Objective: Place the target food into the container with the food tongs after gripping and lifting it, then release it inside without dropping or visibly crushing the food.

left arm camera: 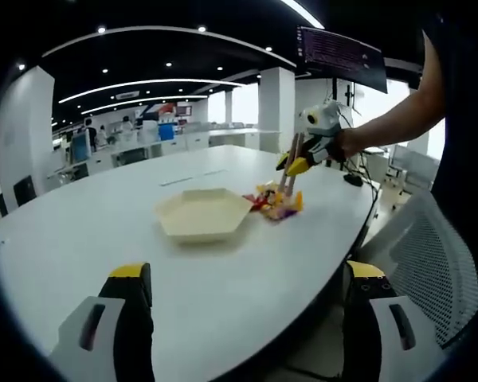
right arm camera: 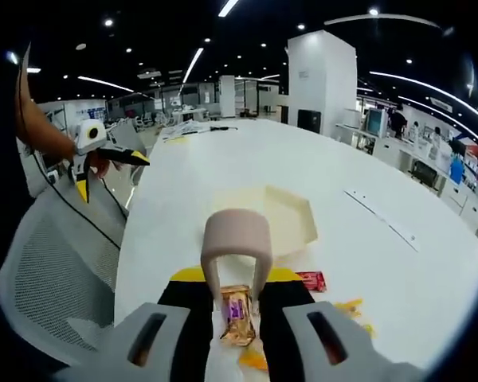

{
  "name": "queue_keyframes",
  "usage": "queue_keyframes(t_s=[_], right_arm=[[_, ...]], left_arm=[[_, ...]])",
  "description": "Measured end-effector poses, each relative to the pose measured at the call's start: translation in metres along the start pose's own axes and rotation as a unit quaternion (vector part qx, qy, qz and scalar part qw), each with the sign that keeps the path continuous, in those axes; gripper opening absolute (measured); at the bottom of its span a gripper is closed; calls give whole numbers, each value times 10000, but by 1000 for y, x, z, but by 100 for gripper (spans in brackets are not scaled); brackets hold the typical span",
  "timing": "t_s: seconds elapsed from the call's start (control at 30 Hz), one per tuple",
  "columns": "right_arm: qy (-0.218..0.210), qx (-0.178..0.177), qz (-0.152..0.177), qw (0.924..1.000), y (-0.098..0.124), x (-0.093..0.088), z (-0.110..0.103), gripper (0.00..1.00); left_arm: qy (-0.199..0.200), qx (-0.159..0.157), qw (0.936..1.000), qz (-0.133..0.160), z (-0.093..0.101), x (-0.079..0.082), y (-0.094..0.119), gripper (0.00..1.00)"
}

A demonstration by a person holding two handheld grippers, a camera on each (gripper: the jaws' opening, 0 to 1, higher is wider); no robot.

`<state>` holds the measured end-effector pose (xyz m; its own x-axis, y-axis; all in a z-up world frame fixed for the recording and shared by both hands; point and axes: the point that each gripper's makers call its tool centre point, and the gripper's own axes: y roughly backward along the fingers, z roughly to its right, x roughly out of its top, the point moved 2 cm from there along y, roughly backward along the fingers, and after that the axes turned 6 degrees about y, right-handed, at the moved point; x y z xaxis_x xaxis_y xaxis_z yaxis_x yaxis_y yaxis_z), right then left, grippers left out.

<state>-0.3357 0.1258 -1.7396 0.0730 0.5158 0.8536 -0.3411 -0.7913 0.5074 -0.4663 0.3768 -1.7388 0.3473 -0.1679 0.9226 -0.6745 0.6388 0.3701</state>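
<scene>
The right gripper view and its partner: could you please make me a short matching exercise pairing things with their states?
Things:
1. food tongs
2. hexagonal container
3. left gripper
4. mesh chair

States:
A. open, holding nothing
B. closed around a wrapped snack
C. empty, on the white table
D. beside the table edge

Pairs: 1-B, 2-C, 3-A, 4-D

White oval table point(left arm camera: 80, 231), grey mesh chair point(left arm camera: 434, 263), hanging dark monitor point(left arm camera: 342, 56), white pillar point(right arm camera: 323, 79)
</scene>
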Motion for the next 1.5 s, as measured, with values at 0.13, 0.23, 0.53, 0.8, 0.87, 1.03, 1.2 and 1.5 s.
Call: queue_keyframes(t_s=[0.13, 0.23, 0.53, 0.8, 0.87, 1.03, 1.2, 1.5], right_arm=[[-99, 75, -50, 9999, -9, -10, -2, 21], [-139, 86, -147, 9998, -16, -21, -2, 21], [-432, -8, -414, 9982, -29, -45, -3, 21], [-478, -141, -521, 9974, -24, -46, -5, 20], [-475, -209, -574, 9970, -25, -46, -4, 19], [-606, -353, -728, 9949, -26, -43, -1, 17], [-947, -525, -707, 9916, -24, -38, 3, 16], [-892, -646, -532, 9925, -9, -9, 15, 16]], left_arm=[[28, -2, 10000, -19, 0, -1, 0, 96], [42, 2, 10000, -30, 0, -1, 0, 96], [93, 29, 10000, -6, -1, 0, 0, 95], [97, 18, 10000, 6, -2, 0, -1, 95], [102, 35, 9999, 11, -3, 0, -1, 94], [101, 41, 9999, 5, -2, 0, -1, 94], [94, 30, 10000, -9, -2, 0, -1, 94], [84, 16, 10000, -6, -1, 0, 0, 93]])
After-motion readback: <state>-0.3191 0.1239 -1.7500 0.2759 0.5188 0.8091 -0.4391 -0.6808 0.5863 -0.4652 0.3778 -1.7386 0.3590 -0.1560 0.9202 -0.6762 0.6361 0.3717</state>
